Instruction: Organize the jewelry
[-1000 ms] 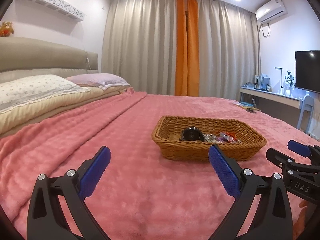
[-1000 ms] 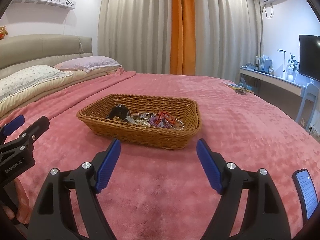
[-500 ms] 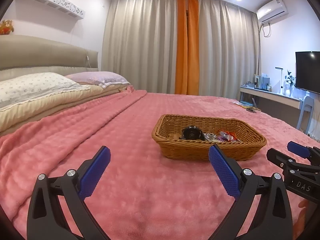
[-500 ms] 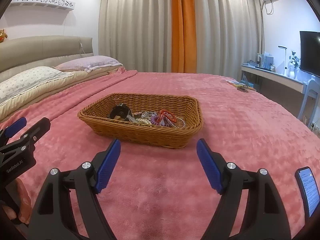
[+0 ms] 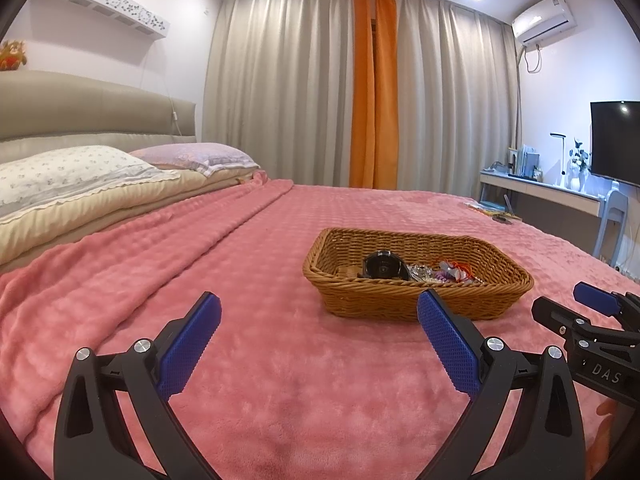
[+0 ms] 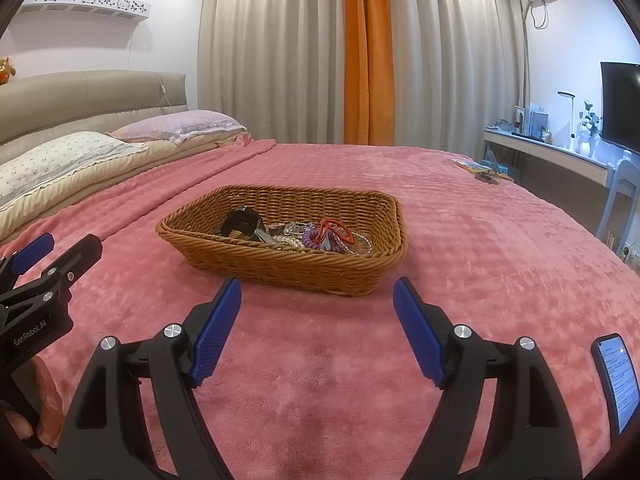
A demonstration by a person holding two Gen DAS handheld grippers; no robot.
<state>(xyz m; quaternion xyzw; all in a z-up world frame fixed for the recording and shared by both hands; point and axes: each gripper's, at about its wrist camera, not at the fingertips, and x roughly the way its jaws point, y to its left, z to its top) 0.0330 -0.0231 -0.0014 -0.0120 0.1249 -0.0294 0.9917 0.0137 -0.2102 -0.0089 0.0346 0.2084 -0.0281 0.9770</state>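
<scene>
Pink plush blanket [image 6: 460, 240] covers bed, quilted, wide and bare around a rectangular woven wicker basket [image 6: 288, 262] mid-bed. Inside it: tangled jewelry [image 6: 320, 236], beads, coiled bands, black round piece. Left gripper [image 5: 318, 334] and right gripper [image 6: 318, 322] short of basket's near edge, jaws spread, empty.

A basket [image 6: 280, 266] sat mid-frame on the bed [image 6: 500, 264], jewelry [image 6: 320, 236] inside; pillows [image 6: 60, 156] lay left, a phone [image 6: 616, 376] lower right.
</scene>
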